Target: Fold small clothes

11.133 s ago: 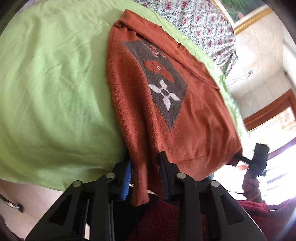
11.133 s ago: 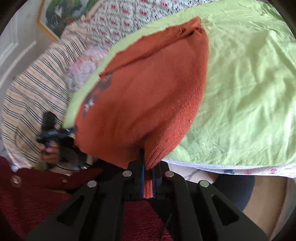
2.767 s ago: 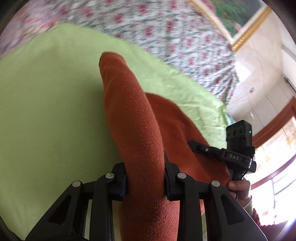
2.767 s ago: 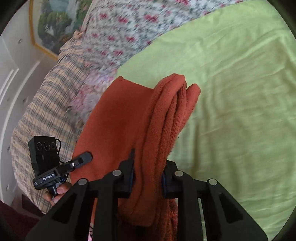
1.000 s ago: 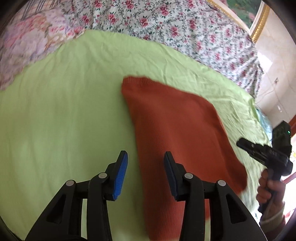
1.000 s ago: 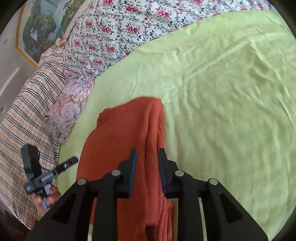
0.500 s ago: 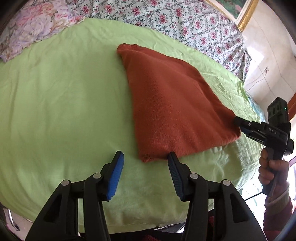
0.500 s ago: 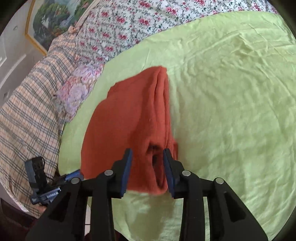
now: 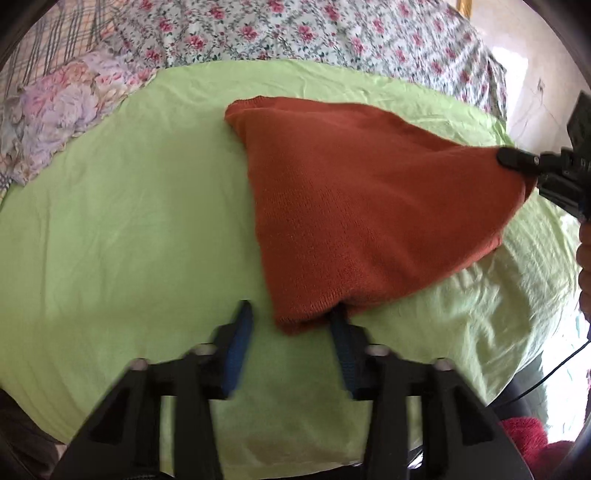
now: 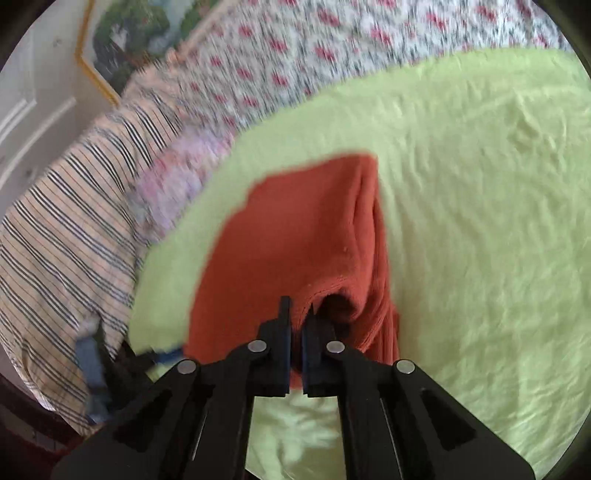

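Inspection at this moment: the rust-orange knit sweater (image 9: pixel 354 206) lies folded into a compact, roughly four-sided packet on the green sheet (image 9: pixel 129 221) of the bed, short of the floral cover (image 9: pixel 295 33) behind it. The left gripper (image 9: pixel 290 312) straddles the packet's near corner. Its jaws have just been closing, yet in this blurred view they stand apart, the corner between them and neither pad pressing on the knit; I record them as released. The right gripper (image 10: pixel 297 306) is clenched, and I judge it grasps a thin upper layer at the open end of the fold, because the cloth runs straight into the narrow slit between its jaws. I judge both tools work the near edge in order to square or shift the finished packet, not to begin a new fold. The left wrist view shows the packet's full outline, with the right tool meeting its far right corner and the person's hand (image 9: pixel 583 258) behind that tool. The right wrist view alone shows the stacked layers and the dark pocket at the open end, also the striped blanket (image 10: pixel 55 240) and the left tool, which is only a blur there.
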Demonstrator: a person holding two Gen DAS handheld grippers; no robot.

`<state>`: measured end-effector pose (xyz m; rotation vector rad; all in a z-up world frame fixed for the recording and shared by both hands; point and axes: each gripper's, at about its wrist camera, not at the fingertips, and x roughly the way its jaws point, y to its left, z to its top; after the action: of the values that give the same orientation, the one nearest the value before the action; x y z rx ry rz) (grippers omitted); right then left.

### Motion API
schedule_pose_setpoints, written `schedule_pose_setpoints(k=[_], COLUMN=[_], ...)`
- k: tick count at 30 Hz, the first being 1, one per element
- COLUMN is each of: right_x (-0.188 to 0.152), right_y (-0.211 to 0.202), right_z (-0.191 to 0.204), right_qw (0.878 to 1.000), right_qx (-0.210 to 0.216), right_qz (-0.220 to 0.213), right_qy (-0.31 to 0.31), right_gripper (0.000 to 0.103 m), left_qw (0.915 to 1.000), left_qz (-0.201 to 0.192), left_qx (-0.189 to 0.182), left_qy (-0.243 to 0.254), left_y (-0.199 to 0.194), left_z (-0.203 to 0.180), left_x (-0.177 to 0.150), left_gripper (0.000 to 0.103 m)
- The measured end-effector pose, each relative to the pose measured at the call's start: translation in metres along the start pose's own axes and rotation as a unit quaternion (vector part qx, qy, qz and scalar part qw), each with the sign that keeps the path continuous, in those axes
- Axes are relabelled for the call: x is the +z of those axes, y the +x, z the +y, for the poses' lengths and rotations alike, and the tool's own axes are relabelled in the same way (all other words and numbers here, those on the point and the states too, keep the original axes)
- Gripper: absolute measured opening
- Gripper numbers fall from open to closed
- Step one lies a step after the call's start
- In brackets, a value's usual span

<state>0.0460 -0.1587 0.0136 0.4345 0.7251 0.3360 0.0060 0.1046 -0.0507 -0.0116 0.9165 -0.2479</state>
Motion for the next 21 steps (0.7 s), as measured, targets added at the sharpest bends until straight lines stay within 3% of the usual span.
schedule_pose_setpoints(k=[3,7,13,15,21], right_x=[-0.006,-0.031,-0.031,-0.026,-0.003], right_y=[0.003,0.026,0.023,0.015,-0.006], right_z=[-0.007,-0.029,-0.039,-0.042,-0.037], right_qw=[0.999,0.993,0.994,0.994,0.995], right_qx=[-0.041,-0.099,-0.097,-0.098,-0.096], right_qz=[0.012,0.059,0.055,0.049,0.010], right_qy=[-0.011,-0.009,0.010,0.020,0.024], right_gripper=[0.005,0.004,0.004,0.009,0.010], left_qw=[0.9974,0.9940,0.9949,0.9943,0.9940], left_qz=[0.008,0.022,0.034,0.031,-0.020], left_qx=[-0.033,-0.047,-0.052,-0.065,-0.080], left_qy=[-0.064,-0.096,-0.079,-0.079,-0.073], left_y=[0.002,0.006,0.000,-0.008,-0.041], left_z=[0.016,0.022,0.026,0.034,0.046], left_x=[0.001,-0.001,-0.007,-0.011,0.012], left_gripper=[0.011,0.010,0.012,0.013,0.013])
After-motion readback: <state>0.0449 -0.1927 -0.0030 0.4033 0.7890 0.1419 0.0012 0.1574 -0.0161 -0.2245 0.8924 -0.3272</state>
